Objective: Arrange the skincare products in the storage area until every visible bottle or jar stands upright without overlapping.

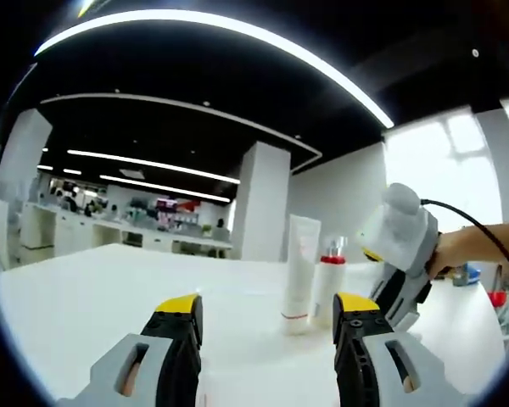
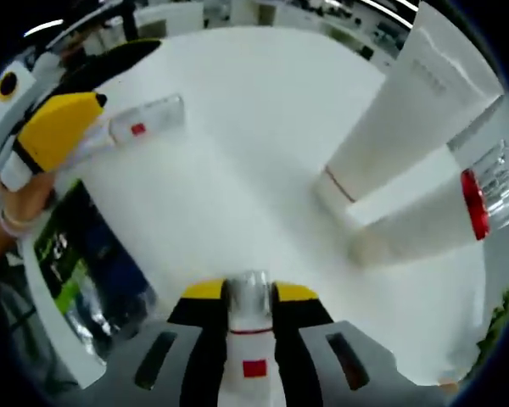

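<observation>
Gripping a small white bottle [image 2: 248,343] with a silver cap and a red square on its label, the right gripper [image 2: 249,297] has its yellow-tipped jaws pressed against the bottle's sides in the right gripper view. Beyond it on the white table [image 2: 237,153] stand a tall white tube [image 2: 407,110], cap down, and just to its right a white bottle with a red band and silver cap [image 2: 450,216]; the two look close together, though whether they touch is unclear. At the far left of that view the left gripper [image 2: 55,127] sits by a small clear bottle with a red mark [image 2: 144,119], which lies on its side on the table. In the left gripper view the left gripper [image 1: 267,318] has its jaws spread wide with nothing between them, and the white tube [image 1: 299,271] and red-banded bottle [image 1: 329,284] stand upright side by side ahead, with the right gripper [image 1: 399,254] just to their right, held by a person's hand [image 1: 462,250].
</observation>
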{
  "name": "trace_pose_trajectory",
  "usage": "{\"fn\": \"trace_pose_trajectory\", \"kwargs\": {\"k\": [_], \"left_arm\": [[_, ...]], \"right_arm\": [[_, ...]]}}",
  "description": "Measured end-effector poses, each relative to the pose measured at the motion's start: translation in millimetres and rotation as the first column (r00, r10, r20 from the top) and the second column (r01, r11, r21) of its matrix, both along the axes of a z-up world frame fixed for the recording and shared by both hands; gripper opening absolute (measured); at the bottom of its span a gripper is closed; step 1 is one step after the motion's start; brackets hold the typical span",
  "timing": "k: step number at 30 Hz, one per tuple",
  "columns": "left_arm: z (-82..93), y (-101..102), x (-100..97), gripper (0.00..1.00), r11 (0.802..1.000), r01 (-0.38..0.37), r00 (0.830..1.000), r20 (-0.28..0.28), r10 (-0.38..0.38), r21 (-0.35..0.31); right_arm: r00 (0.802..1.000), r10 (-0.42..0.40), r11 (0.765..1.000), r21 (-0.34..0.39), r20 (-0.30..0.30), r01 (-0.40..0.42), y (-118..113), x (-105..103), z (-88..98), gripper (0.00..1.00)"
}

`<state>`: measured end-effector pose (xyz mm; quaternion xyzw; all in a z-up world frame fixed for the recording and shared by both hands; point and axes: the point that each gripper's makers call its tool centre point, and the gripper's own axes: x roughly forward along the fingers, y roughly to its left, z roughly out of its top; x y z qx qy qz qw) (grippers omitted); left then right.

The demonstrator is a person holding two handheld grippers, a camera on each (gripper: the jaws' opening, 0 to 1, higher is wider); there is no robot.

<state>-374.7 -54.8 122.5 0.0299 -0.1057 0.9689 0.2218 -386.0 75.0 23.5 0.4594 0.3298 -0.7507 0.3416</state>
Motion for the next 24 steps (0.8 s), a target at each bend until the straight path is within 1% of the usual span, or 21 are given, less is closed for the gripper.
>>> {"fn": "trace_pose_trajectory", "kwargs": {"k": [2, 4, 8, 10, 11, 13, 15, 16, 18, 20, 21, 23, 24], "left_arm": [[-0.2, 1, 0.1, 0.64, 1.0, 0.002, 1.0, -0.001, -0.002, -0.007], [0.4, 1, -0.2, 0.64, 1.0, 0.003, 1.0, -0.003, -0.003, -0.008], [-1.9, 0, -1.8, 0.64, 1.0, 0.004, 1.0, 0.01, -0.004, 0.002], [-2.5, -2, -1.5, 0.64, 1.0, 0.001, 1.0, 0.014, -0.001, 0.008], [-2.0, -2, -1.3, 0.64, 1.0, 0.0, 1.0, 0.013, -0.001, 0.013], [-1.2, -2, -0.9, 0.64, 1.0, 0.001, 1.0, 0.011, -0.001, 0.018], [-0.7, -2, -0.8, 0.64, 1.0, 0.002, 1.0, 0.009, -0.002, 0.017], [-0.7, -2, -0.8, 0.64, 1.0, 0.002, 1.0, 0.008, -0.002, 0.014], [-1.5, 0, -0.3, 0.64, 1.0, 0.005, 1.0, 0.009, -0.005, 0.005], [-1.7, 1, 0.3, 0.64, 1.0, 0.006, 1.0, 0.008, -0.006, -0.002], [-1.5, 1, 0.6, 0.64, 1.0, 0.006, 1.0, 0.006, -0.006, -0.006], [-1.1, 3, 1.1, 0.64, 1.0, 0.008, 1.0, 0.002, -0.008, -0.013], [-1.2, 4, 1.3, 0.64, 1.0, 0.01, 1.0, 0.001, -0.01, -0.016]], "right_arm": [[1.0, -0.009, 1.0, 0.004, -0.003, 0.009, -1, -1, 3.7, 0.19], [1.0, -0.008, 1.0, -0.004, -0.028, 0.008, -3, -2, 9.5, 0.18], [0.995, -0.015, 0.999, -0.039, -0.098, 0.011, -9, -8, 27.2, 0.18], [0.988, -0.029, 0.997, -0.072, -0.15, 0.018, -11, -13, 38.2, 0.18], [0.986, -0.034, 0.996, -0.084, -0.164, 0.021, -12, -14, 42.6, 0.18], [0.98, -0.051, 0.994, -0.102, -0.194, 0.032, -12, -12, 45.6, 0.18], [0.971, -0.07, 0.991, -0.127, -0.23, 0.042, -11, -17, 54.7, 0.18], [0.96, -0.109, 0.985, -0.159, -0.257, 0.069, -9, -21, 62.0, 0.18], [0.944, -0.15, 0.973, -0.212, -0.293, 0.089, -7, -27, 72.6, 0.18], [0.923, -0.205, 0.956, -0.269, -0.325, 0.118, -4, -32, 81.8, 0.18], [0.909, -0.234, 0.945, -0.302, -0.345, 0.128, -3, -34, 86.9, 0.18], [0.87, -0.32, 0.908, -0.383, -0.374, 0.169, 3, -42, 96.8, 0.18], [0.85, -0.366, 0.884, -0.427, -0.38, 0.189, 6, -48, 101.1, 0.18]]}}
